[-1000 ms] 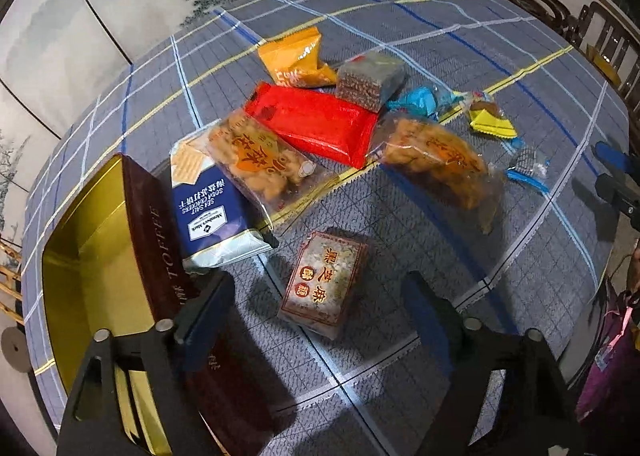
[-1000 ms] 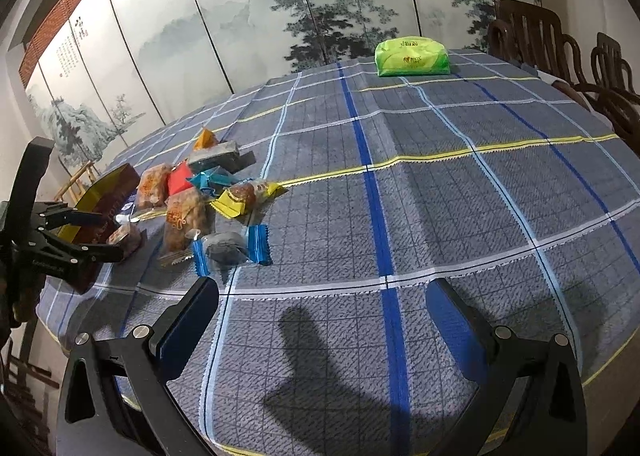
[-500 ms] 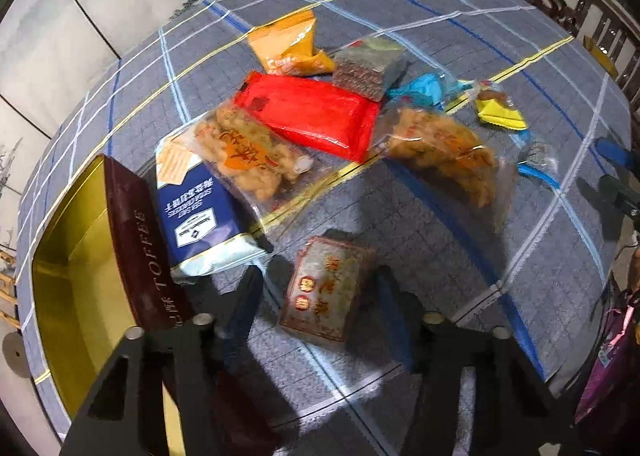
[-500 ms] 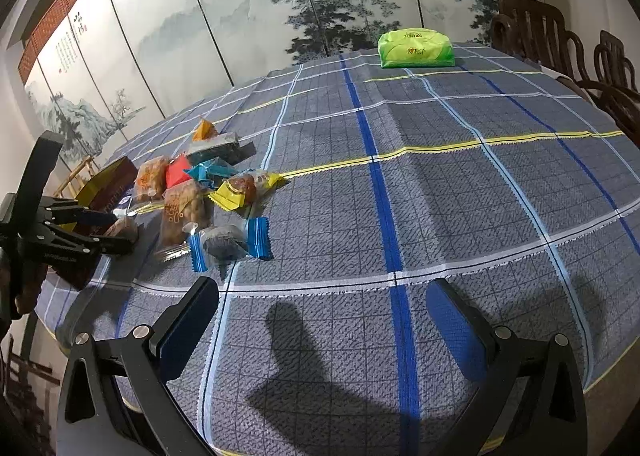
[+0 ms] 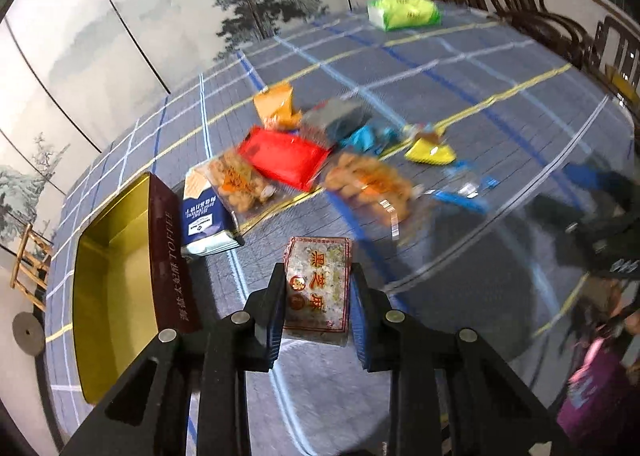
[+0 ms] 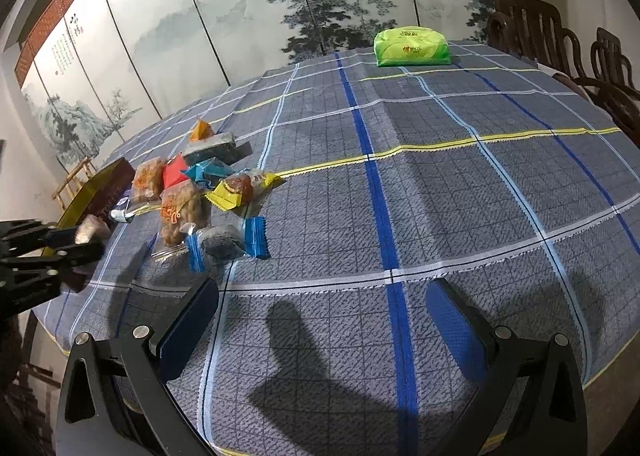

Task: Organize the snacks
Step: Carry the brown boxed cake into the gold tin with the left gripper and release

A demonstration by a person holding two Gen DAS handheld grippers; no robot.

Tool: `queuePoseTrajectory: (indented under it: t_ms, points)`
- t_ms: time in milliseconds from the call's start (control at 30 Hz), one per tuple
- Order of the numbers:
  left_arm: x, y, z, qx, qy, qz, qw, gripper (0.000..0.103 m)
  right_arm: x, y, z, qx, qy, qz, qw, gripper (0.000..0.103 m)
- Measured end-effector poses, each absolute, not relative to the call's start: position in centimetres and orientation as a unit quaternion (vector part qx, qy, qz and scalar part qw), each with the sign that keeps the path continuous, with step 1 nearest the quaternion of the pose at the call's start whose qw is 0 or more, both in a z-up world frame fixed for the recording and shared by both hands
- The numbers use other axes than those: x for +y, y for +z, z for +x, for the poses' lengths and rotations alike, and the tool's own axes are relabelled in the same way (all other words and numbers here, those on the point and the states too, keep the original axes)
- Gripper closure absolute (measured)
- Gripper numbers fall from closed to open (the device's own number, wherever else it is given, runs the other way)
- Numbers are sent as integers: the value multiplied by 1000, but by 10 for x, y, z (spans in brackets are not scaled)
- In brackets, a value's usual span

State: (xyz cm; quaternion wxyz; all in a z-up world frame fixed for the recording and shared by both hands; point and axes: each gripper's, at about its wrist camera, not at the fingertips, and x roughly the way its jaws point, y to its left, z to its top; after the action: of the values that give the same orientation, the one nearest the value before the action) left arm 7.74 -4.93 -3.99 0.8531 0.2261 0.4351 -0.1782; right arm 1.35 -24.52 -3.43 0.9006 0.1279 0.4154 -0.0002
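Change: left gripper (image 5: 316, 296) has clamped onto sesame pack (image 5: 318, 288) and lifted it off the cloth (image 6: 440, 195); a second ago its jaws stood wide around it.
Left: fingers pressed on both pack sides, pack just right of tin (image 5: 116, 288).
Right: right gripper (image 6: 320, 332) wide apart, nothing between, hovering over bare cloth, well right of tin.
Pile: remaining snacks (image 5: 288, 157) lie beyond tin's right side.
Far: green pack (image 6: 412, 47), well beyond tin.

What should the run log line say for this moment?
left gripper: shut on brown sesame snack pack | right gripper: open, empty | gold toffee tin: empty
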Motion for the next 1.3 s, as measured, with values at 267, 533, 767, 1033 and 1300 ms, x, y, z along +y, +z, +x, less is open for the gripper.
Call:
queuePoseTrajectory:
  t_ms: [267, 533, 767, 1033, 1300]
  points:
    - [-48, -13, 65, 404, -160, 222, 873, 77, -238, -32, 9, 416, 2, 115, 902, 0]
    - [-28, -9, 68, 407, -129, 203, 881, 77, -232, -31, 7, 418, 3, 105, 902, 0]
    - [-5, -7, 76, 409, -104, 187, 887, 77, -223, -30, 6, 423, 7, 93, 901, 0]
    - [42, -6, 99, 426, -67, 155, 889, 77, -213, -27, 7, 429, 12, 74, 900, 0]
    - [116, -24, 164, 472, 3, 123, 873, 77, -212, -23, 12, 427, 25, 61, 902, 0]
